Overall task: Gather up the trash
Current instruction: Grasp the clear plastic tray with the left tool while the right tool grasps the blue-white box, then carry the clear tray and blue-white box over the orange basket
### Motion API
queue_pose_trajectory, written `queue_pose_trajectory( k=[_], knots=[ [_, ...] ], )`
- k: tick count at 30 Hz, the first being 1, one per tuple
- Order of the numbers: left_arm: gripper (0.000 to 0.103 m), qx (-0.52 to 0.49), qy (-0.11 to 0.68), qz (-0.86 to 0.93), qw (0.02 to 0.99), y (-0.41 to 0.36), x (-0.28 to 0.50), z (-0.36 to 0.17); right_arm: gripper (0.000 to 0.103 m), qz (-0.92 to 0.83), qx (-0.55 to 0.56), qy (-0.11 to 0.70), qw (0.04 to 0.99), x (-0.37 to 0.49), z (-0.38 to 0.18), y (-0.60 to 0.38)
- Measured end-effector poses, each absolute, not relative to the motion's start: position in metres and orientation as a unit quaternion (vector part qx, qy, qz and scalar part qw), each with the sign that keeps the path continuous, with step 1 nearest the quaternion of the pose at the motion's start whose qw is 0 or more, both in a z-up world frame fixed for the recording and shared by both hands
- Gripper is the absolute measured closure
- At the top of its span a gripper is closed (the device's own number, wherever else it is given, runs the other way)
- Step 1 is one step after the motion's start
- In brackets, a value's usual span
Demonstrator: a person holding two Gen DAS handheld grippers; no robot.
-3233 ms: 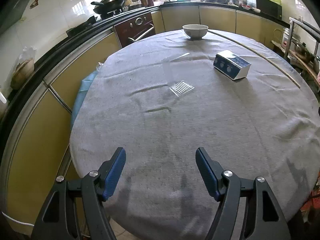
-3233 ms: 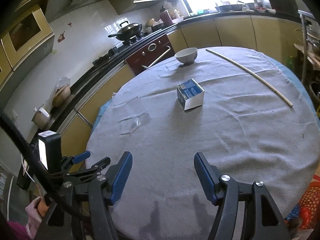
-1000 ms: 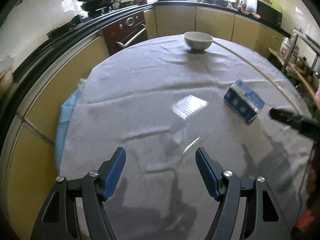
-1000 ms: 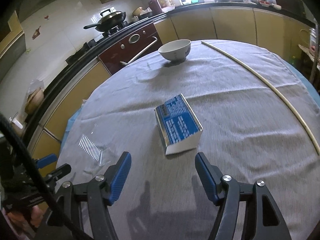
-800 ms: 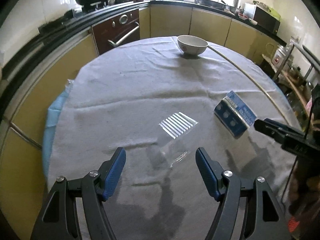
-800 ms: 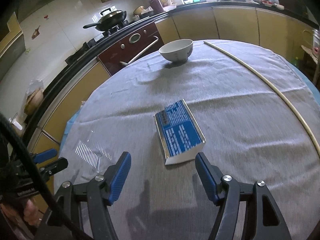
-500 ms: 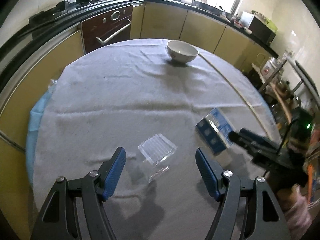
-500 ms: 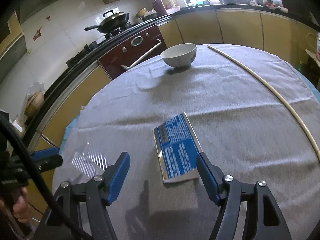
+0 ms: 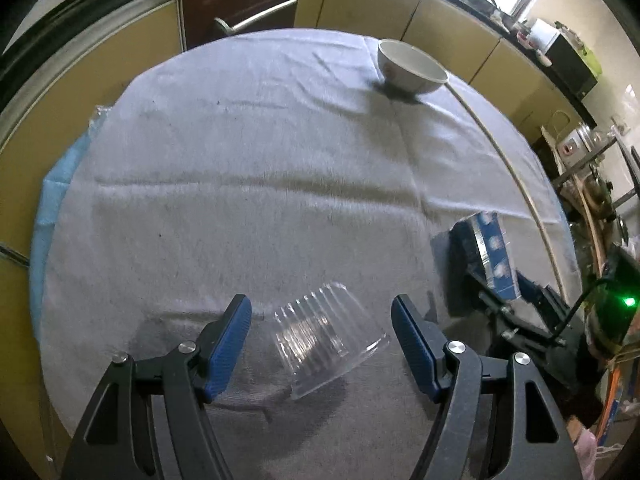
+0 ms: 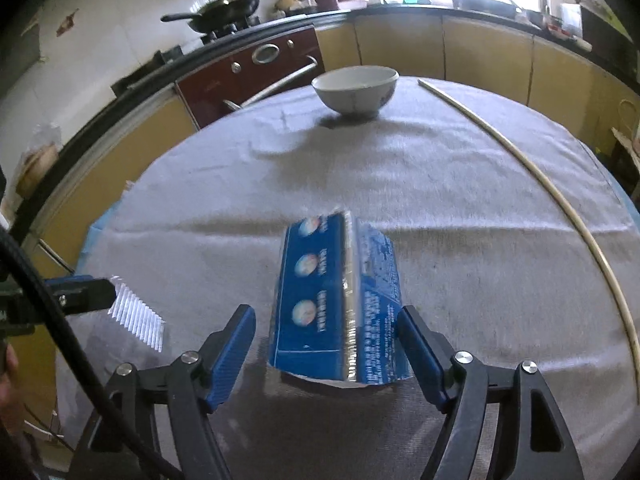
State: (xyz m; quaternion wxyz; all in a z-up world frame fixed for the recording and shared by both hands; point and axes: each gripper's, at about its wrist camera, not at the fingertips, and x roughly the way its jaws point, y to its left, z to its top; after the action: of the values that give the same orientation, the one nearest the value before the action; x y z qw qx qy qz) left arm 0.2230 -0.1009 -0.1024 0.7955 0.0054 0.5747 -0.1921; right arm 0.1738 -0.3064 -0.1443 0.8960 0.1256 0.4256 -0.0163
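Note:
A clear ribbed plastic container (image 9: 326, 338) lies on the grey tablecloth (image 9: 248, 184), between the fingers of my left gripper (image 9: 322, 346), which is open with gaps on both sides. A blue carton (image 10: 340, 304) lies between the fingers of my right gripper (image 10: 326, 348), whose jaws are opening and whose pads stand clear of it. In the left wrist view the blue carton (image 9: 490, 254) shows at the right with the right gripper's dark finger over it. In the right wrist view the clear container (image 10: 136, 316) glints at the left beside the left gripper's finger.
A white bowl (image 10: 356, 90) stands at the far side of the round table. A long pale stick (image 10: 560, 200) curves along the right side. Yellow cabinets, a dark red oven (image 9: 240, 0) and a stove with a wok (image 10: 224, 4) ring the table. A person's hand (image 10: 8, 376) shows at the left edge.
Both grippers have moved forward and down over the table. The clear container now lies between the left fingers and the blue carton between the right fingers, which have spread a little.

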Motion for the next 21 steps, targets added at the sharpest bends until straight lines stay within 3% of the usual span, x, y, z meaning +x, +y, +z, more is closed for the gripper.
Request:
queue_pose_trajectory(
  k=[7, 9, 12, 21],
  knots=[
    [0.031, 0.001, 0.593, -0.192, 0.782, -0.097, 0.22, -0.124, 0.028, -0.016, 0.14, 0.406, 0.903, 0.172, -0.146, -0.318],
    [0.04, -0.011, 0.594, -0.198, 0.78, -0.092, 0.219, -0.127, 0.046, -0.016, 0.13, 0.407, 0.904, 0.172, -0.146, -0.317],
    [0.04, -0.018, 0.585, -0.205, 0.784, -0.089, 0.218, -0.127, 0.056, -0.021, 0.125, 0.408, 0.904, 0.169, -0.146, -0.317],
    [0.041, -0.027, 0.573, -0.216, 0.79, -0.075, 0.199, -0.124, 0.057, -0.012, 0.203, 0.409, 0.889, 0.126, -0.143, -0.339]
  ],
)
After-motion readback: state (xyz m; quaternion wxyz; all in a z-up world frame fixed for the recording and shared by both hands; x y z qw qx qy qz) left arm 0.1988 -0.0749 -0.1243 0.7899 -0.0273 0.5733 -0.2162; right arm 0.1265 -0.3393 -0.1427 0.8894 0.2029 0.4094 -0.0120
